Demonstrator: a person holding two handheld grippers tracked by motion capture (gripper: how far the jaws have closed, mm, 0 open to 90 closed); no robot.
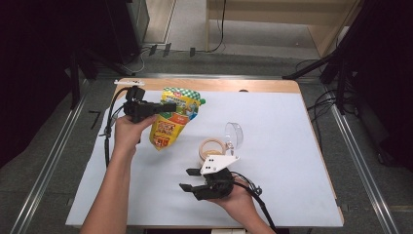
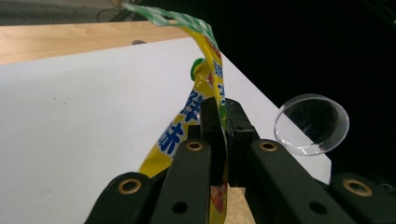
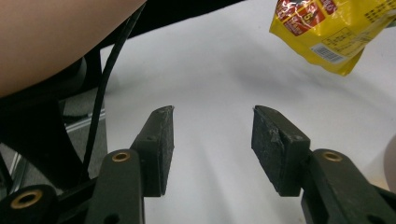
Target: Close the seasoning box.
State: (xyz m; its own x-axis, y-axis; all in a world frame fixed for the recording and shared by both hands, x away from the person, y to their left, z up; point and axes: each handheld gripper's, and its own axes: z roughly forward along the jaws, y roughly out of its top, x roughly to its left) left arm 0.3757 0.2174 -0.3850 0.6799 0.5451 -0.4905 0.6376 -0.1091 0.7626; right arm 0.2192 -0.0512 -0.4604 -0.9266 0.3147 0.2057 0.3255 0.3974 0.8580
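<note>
A yellow printed pouch (image 1: pixel 174 117) with a green-and-white top hangs above the white sheet at the left. My left gripper (image 1: pixel 168 107) is shut on its upper part; in the left gripper view the two black jaws pinch the pouch (image 2: pixel 187 126) edge-on, at my left gripper (image 2: pixel 223 123). The pouch's lower corner (image 3: pixel 334 32) hangs clear of the sheet. My right gripper (image 1: pixel 187 179) hovers low near the front of the table, pointing left. Its jaws stand apart with nothing between them, and bare sheet lies under my right gripper (image 3: pixel 212 119).
A roll of tape (image 1: pixel 211 148) and an upright clear plastic lid (image 1: pixel 234 135) stand on the white sheet (image 1: pixel 277 161) just behind the right gripper. The lid (image 2: pixel 312 124) is near the sheet's right edge. Bare wood (image 1: pixel 219 85) runs along the table's far edge.
</note>
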